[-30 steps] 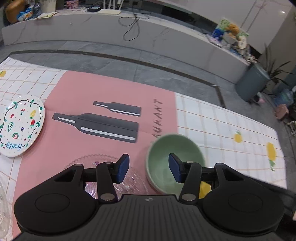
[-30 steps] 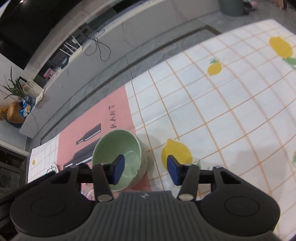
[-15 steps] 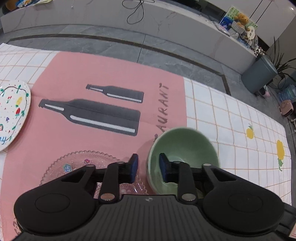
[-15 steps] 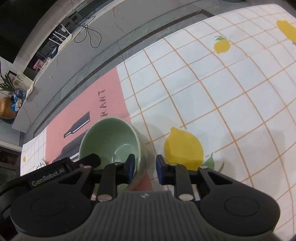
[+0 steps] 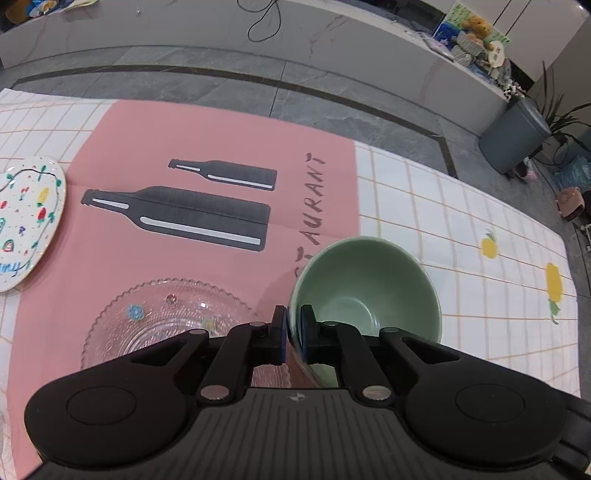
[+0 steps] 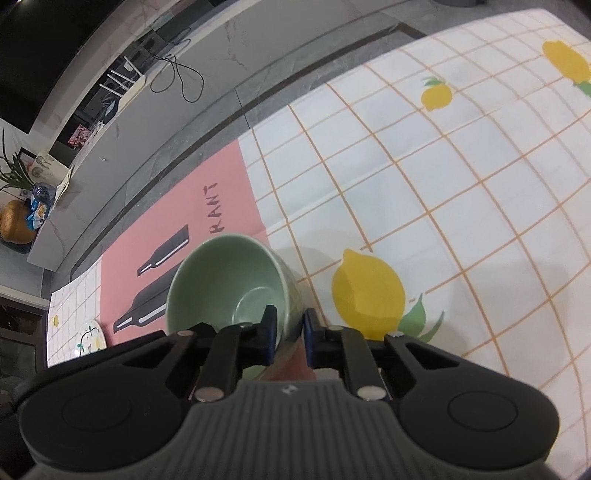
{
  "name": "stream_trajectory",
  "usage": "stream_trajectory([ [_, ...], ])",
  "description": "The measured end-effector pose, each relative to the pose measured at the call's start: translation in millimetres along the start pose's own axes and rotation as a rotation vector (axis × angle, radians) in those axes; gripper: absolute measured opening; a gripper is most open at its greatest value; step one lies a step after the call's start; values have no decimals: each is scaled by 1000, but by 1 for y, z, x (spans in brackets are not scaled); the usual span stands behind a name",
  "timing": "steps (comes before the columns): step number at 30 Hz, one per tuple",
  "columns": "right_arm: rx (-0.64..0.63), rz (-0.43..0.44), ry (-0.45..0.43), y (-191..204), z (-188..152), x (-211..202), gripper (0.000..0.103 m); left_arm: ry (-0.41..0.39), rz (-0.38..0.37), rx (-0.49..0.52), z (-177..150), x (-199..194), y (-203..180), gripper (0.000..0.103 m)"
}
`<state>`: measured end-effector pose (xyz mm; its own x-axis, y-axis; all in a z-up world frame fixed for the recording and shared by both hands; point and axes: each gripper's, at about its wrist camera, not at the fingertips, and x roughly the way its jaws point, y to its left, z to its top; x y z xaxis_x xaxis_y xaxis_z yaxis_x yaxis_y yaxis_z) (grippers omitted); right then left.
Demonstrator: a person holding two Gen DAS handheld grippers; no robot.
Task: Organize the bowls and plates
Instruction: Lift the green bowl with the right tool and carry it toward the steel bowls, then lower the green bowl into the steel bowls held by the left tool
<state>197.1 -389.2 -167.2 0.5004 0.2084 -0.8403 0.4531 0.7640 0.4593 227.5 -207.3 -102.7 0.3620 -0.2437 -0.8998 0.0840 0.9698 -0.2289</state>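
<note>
A pale green bowl point(image 5: 369, 280) point(image 6: 229, 280) sits where the pink mat point(image 5: 184, 147) meets the checked tablecloth point(image 5: 461, 240). My left gripper point(image 5: 293, 332) is shut on the bowl's left rim, one pad outside the wall and one inside. My right gripper point(image 6: 290, 332) straddles the opposite rim, its jaws closing with the wall pinched between the pads. A clear scalloped glass plate point(image 5: 162, 317) lies just left of the bowl. A white plate with fruit drawings point(image 5: 26, 218) point(image 6: 90, 338) rests at the far left.
The cloth with lemon prints point(image 6: 365, 288) stretches to the right of the bowl. Beyond the table's far edge is grey floor, a long low counter point(image 5: 332, 33) and a grey bin point(image 5: 513, 136).
Both grippers went from open, straddling the bowl's rim on either side, to closed on it. The bowl now looks slightly tipped in the right wrist view.
</note>
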Motion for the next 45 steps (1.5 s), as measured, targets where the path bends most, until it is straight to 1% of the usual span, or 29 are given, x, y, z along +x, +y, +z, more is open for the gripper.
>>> stream_trajectory([
  [5,-18,10,-13,8,-14,-28,11,-31,0,-19,-16,-35,2,8],
  [10,-56,35,-17,19,-40,-65,11,-70,-9,-44,-35,-79,13,8],
  [14,-89,59,-14,31,-67,-92,11,-90,-11,-81,-54,-111,27,8],
  [19,-138,93,-4,45,-103,-120,11,-126,-4,-102,-79,-150,49,8],
  [24,-199,121,20,64,-138,-138,11,-132,-22,-178,-105,-179,81,9],
  [28,-236,137,47,76,-165,-145,10,-130,-8,-197,-126,-196,104,10],
  [32,-295,143,78,93,-192,-146,11,-112,-10,-253,-144,-207,134,10],
  [36,-343,154,122,106,-214,-143,11,-117,1,-288,-162,-218,157,10],
  [40,-380,148,155,113,-231,-136,11,-108,12,-309,-174,-219,171,10],
  [45,-417,120,191,117,-247,-127,11,-82,11,-328,-189,-212,185,10],
])
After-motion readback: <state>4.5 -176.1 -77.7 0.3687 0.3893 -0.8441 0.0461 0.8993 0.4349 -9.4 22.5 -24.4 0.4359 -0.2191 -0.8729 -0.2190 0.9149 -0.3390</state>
